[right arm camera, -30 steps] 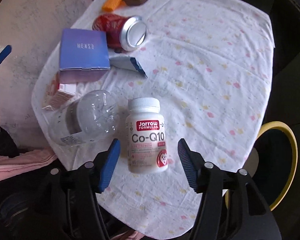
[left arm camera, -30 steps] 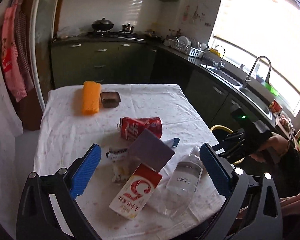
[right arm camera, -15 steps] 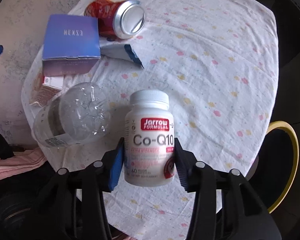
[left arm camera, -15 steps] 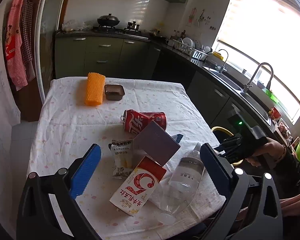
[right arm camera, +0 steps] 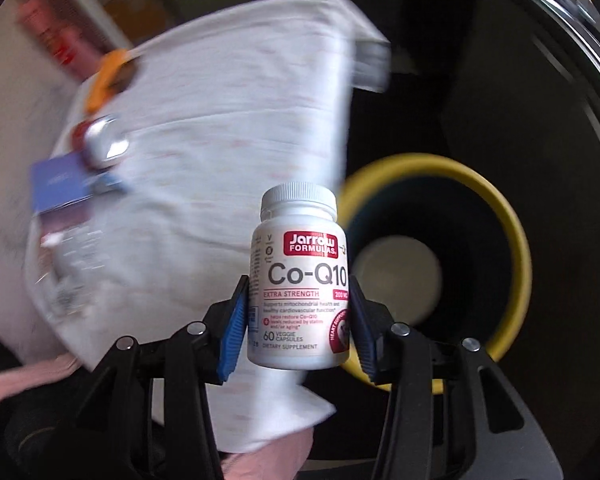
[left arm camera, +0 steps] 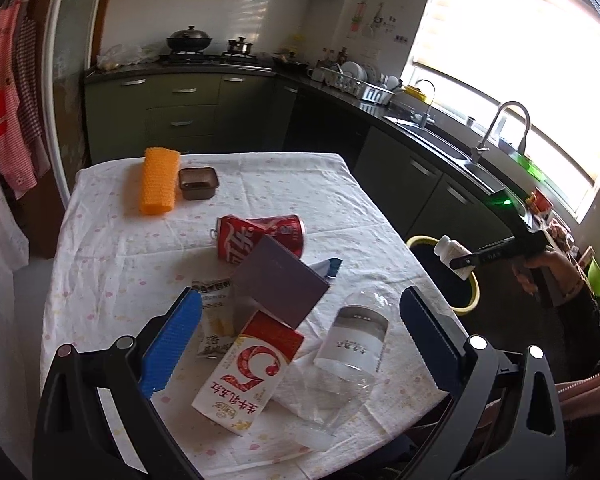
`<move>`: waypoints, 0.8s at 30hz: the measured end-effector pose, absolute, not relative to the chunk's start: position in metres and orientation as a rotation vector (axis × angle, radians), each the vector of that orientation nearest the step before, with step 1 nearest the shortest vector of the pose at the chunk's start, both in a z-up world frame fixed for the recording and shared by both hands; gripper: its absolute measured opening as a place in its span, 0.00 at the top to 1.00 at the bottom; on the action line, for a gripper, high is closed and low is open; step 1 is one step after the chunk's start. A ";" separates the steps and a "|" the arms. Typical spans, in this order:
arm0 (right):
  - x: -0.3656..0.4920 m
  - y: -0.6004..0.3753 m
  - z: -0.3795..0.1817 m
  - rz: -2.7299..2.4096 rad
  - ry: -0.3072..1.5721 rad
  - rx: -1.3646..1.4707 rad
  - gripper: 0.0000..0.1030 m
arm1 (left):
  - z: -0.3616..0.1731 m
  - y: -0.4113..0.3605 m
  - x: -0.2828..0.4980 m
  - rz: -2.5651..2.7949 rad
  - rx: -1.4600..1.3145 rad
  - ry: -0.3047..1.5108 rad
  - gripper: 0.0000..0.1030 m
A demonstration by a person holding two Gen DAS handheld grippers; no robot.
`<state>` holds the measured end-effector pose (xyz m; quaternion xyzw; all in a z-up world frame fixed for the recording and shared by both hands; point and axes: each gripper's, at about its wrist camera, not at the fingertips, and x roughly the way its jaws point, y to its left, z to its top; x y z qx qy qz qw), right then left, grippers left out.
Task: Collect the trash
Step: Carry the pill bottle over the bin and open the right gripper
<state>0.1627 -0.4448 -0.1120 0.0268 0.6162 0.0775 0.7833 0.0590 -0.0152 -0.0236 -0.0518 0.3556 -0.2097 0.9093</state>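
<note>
My right gripper (right arm camera: 298, 322) is shut on a white Co-Q10 supplement bottle (right arm camera: 300, 276) and holds it in the air off the table's edge, beside a yellow-rimmed bin (right arm camera: 500, 216). The left wrist view shows that bottle (left arm camera: 452, 254) over the bin (left arm camera: 470, 304). My left gripper (left arm camera: 300, 344) is open above the table's near end, over a red-and-white carton (left arm camera: 248, 376), a clear plastic bottle (left arm camera: 352, 344), a purple box (left arm camera: 278, 280), a snack wrapper (left arm camera: 214, 316) and a red can (left arm camera: 260, 236).
The table wears a white spotted cloth (left arm camera: 108, 264). An orange textured pad (left arm camera: 158, 186) and a small brown tray (left arm camera: 198, 182) lie at its far end. Dark green kitchen cabinets (left arm camera: 180, 116) and a sink counter (left arm camera: 440, 140) stand behind and to the right.
My right gripper closed on the supplement bottle, lifted it off the table and swung it right toward the bin. My left gripper stayed open and drew back slightly.
</note>
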 end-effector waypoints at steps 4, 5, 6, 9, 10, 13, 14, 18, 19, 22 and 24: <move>0.166 -0.487 -0.141 0.088 1.377 0.122 0.56 | -0.023 -0.028 0.059 -0.463 -0.083 0.744 0.05; 0.167 -0.493 -0.146 0.073 1.379 0.138 0.54 | -0.023 -0.031 0.059 -0.470 -0.076 0.749 0.05; 0.169 -0.501 -0.150 0.043 1.372 0.152 0.49 | -0.024 -0.036 0.059 -0.481 -0.067 0.756 0.05; 0.170 -0.514 -0.149 0.023 1.337 0.201 0.41 | -0.025 -0.046 0.059 -0.500 -0.040 0.766 0.05; 0.168 -0.516 -0.147 0.024 1.323 0.214 0.41 | -0.025 -0.050 0.058 -0.509 -0.032 0.768 0.05; 0.158 -0.510 -0.138 0.048 1.288 0.229 0.41 | -0.027 -0.062 0.057 -0.558 -0.006 0.778 0.05; 0.154 -0.506 -0.134 0.055 1.280 0.231 0.41 | -0.028 -0.067 0.057 -0.582 0.004 0.783 0.05; 0.138 -0.494 -0.127 0.089 1.250 0.226 0.41 | -0.036 -0.089 0.055 -0.672 0.066 0.818 0.05; 0.133 -0.490 -0.126 0.102 1.246 0.230 0.40 | -0.039 -0.096 0.054 -0.699 0.092 0.829 0.05; 0.123 -0.480 -0.123 0.122 1.240 0.229 0.40 | -0.050 -0.116 0.053 -0.752 0.174 0.858 0.05; 0.120 -0.474 -0.124 0.136 1.241 0.230 0.39 | -0.059 -0.126 0.054 -0.779 0.221 0.886 0.05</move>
